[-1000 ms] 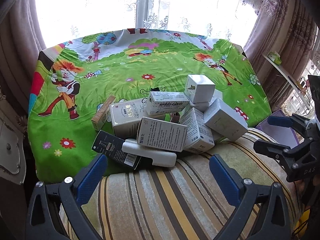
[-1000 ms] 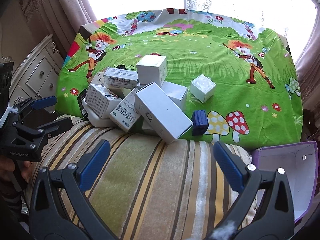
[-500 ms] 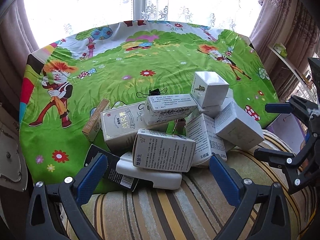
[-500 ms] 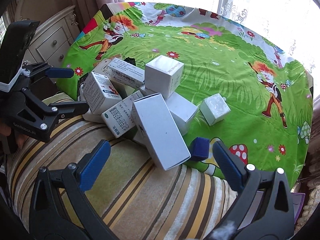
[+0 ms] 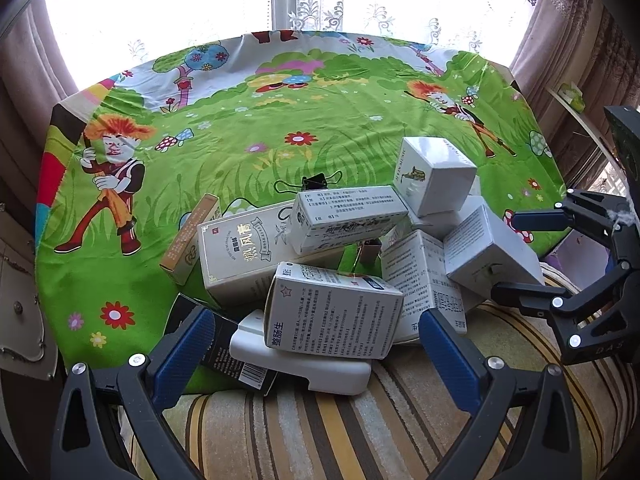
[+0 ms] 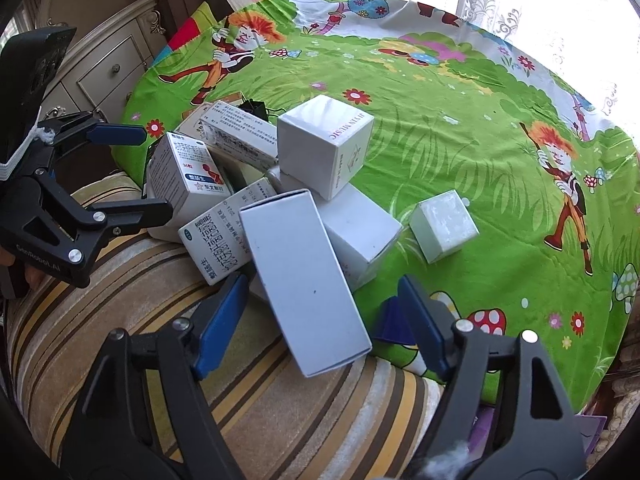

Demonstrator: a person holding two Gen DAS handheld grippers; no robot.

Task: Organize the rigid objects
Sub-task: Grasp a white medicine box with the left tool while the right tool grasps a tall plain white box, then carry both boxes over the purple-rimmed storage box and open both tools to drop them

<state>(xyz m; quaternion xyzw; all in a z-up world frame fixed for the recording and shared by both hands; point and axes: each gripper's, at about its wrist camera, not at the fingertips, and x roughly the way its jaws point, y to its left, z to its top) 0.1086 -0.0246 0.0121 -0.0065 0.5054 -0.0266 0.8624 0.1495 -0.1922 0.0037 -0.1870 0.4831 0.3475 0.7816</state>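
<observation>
So the table (image 5: pixel 120 280) has this bright green cartoon cloth (image 6: pixel 460 128) over it with a striped cushion (image 6: pixel 140 300) at the near edge, and a messy pile of boxes (image 5: pixel 332 264) straddles both, plus one small white box (image 6: pixel 444 226) sitting alone nearby.

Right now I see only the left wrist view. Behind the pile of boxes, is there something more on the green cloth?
Observer: Yes. A small white cube box stands alone on the cloth, apart from the pile.
Operator: Is anything hidden from me near the right claw?
Observer: A small dark blue box lies just beside the right finger of the right claw.
Operator: Does that claw grip the long white box already?
Observer: Not yet. The long white box lies between its pads. They are closing, but a clear gap remains on the right side.
</observation>
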